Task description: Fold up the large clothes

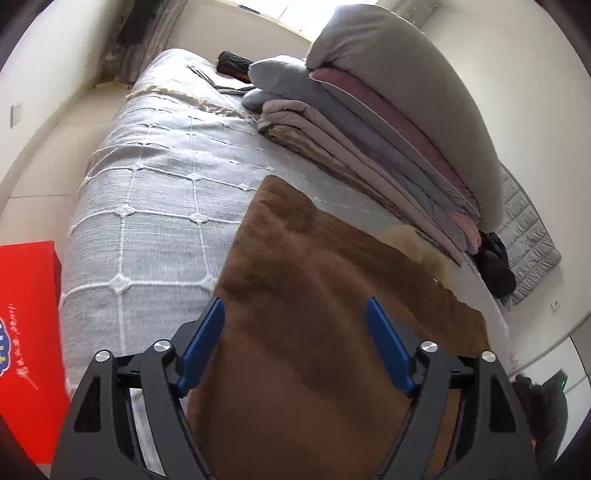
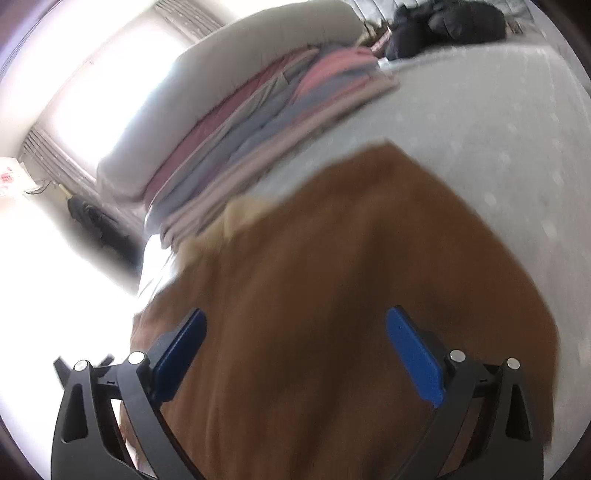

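A big, soft brown fleece garment lies spread flat on a bed with a light grey cover stitched in white squares. The left gripper, black with blue finger pads, hangs above the near part of the brown cloth with its jaws standing wide apart; the cloth shows in the gap under them, but the pads do not press on it. The right gripper also has its blue pads spread wide over the same brown garment, and it is not holding anything. The left view is sharp and shows things the right one does not: a bright red box with white writing beside the bed, and a beige floor along the bed's side. It also shows a tall stack of folded grey, pink and tan blankets along the far side of the bed, near a white wall, and a dark bundle of cloth at the end of the stack. The right view is blurry. It shows the same blanket stack from the other end, a very bright window with curtains, and a dark pile of clothes at the top. A paler tan patch peeks out at the brown garment's edge near the stack.
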